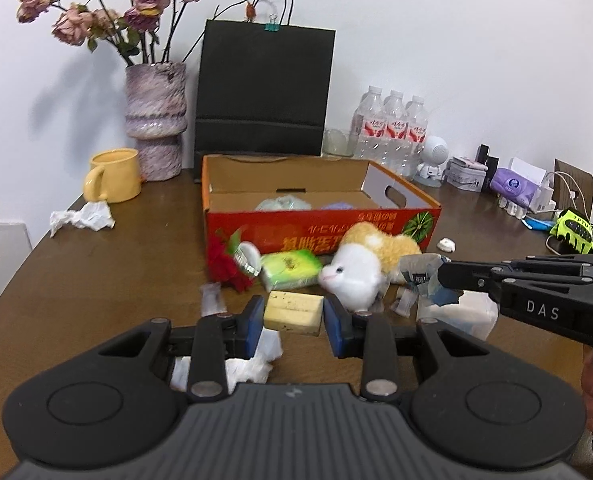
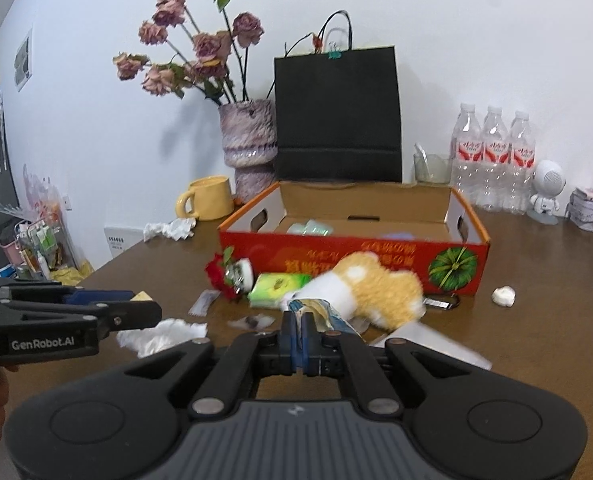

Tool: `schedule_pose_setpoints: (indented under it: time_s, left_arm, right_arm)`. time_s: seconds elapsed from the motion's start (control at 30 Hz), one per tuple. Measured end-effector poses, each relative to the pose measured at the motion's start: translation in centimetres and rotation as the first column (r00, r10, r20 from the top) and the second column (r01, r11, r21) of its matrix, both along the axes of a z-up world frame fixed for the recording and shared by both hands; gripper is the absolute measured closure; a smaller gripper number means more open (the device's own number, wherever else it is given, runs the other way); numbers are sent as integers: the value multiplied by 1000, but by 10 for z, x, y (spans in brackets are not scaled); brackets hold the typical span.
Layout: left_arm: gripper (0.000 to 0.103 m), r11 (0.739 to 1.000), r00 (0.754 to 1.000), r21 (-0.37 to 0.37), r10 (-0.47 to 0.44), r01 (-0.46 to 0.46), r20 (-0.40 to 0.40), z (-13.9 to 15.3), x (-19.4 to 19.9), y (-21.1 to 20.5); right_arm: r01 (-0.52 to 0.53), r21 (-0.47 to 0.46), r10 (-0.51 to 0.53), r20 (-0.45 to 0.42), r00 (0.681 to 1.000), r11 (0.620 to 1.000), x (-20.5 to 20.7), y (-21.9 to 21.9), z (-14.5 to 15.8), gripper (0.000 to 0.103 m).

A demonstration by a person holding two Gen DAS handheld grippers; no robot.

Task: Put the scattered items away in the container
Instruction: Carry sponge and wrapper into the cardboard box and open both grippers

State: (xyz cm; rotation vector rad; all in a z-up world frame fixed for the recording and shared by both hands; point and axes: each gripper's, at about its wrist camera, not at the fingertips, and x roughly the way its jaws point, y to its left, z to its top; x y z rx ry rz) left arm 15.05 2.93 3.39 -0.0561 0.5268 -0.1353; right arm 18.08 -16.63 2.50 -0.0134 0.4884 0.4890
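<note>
My left gripper (image 1: 293, 318) is shut on a yellow sponge block (image 1: 293, 312), lifted above the brown table. In the right wrist view it enters from the left, the sponge (image 2: 142, 297) at its tip. My right gripper (image 2: 300, 322) is shut on a crumpled foil wrapper (image 2: 314, 308), also seen at the right of the left wrist view (image 1: 420, 272). Ahead stands the open red cardboard box (image 1: 320, 228) (image 2: 352, 250). In front of it lie a white and tan plush toy (image 1: 360, 268) (image 2: 376, 288), a green tissue pack (image 1: 290, 266) and a red rose (image 1: 224, 260).
Crumpled tissues (image 1: 82, 218) (image 2: 156, 336) and a small white wad (image 2: 503, 295) lie on the table. Behind the box are a yellow mug (image 1: 114, 176), a vase of dried roses (image 1: 156, 120), a black paper bag (image 1: 262, 88) and water bottles (image 1: 392, 128).
</note>
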Motion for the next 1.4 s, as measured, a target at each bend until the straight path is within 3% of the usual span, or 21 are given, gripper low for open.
schedule_pose_setpoints:
  time_s: [0.3, 0.63, 0.8, 1.13, 1.2, 1.23, 1.27, 1.3, 1.33, 1.37, 1.4]
  left_arm:
    - [70, 999, 999, -35, 6, -5, 44, 16, 52, -5]
    - [70, 991, 990, -110, 89, -77, 108, 26, 143, -5]
    - [70, 985, 989, -136, 120, -107, 91, 12, 185, -4]
    - [70, 987, 991, -96, 134, -133, 6, -18, 226, 0]
    - [58, 985, 990, -97, 140, -140, -13, -21, 230, 1]
    - [31, 984, 989, -100, 147, -149, -26, -22, 231, 2]
    - [5, 982, 986, -96, 160, -164, -41, -23, 232, 2]
    - [0, 980, 983, -85, 176, -180, -46, -24, 232, 2]
    - [0, 979, 981, -71, 190, -193, -41, -24, 231, 1]
    - [0, 978, 979, -57, 198, -200, -40, -23, 231, 0]
    - [0, 978, 978, -48, 203, -205, -47, -23, 232, 0]
  right_arm:
    - [29, 33, -31, 52, 998, 999, 51, -13, 24, 101]
    - [79, 77, -85, 72, 994, 994, 137, -6, 33, 101]
    - [100, 86, -105, 60, 993, 991, 175, 0, 23, 101]
    - [102, 51, -102, 2, 995, 993, 224, 4, 6, 101]
    - [85, 29, -84, -26, 996, 996, 230, 5, 2, 98]
    - [83, 19, -83, -44, 996, 996, 232, 6, 0, 92]
    - [89, 8, -88, -57, 995, 996, 234, 6, -2, 77]
    - [92, -7, -93, -72, 993, 996, 235, 6, -3, 62]
    - [95, -18, -97, -84, 992, 995, 237, 7, -5, 24]
    - [105, -29, -107, -89, 990, 994, 237, 7, -5, 0]
    - [110, -38, -112, -83, 990, 993, 236, 7, -6, 0]
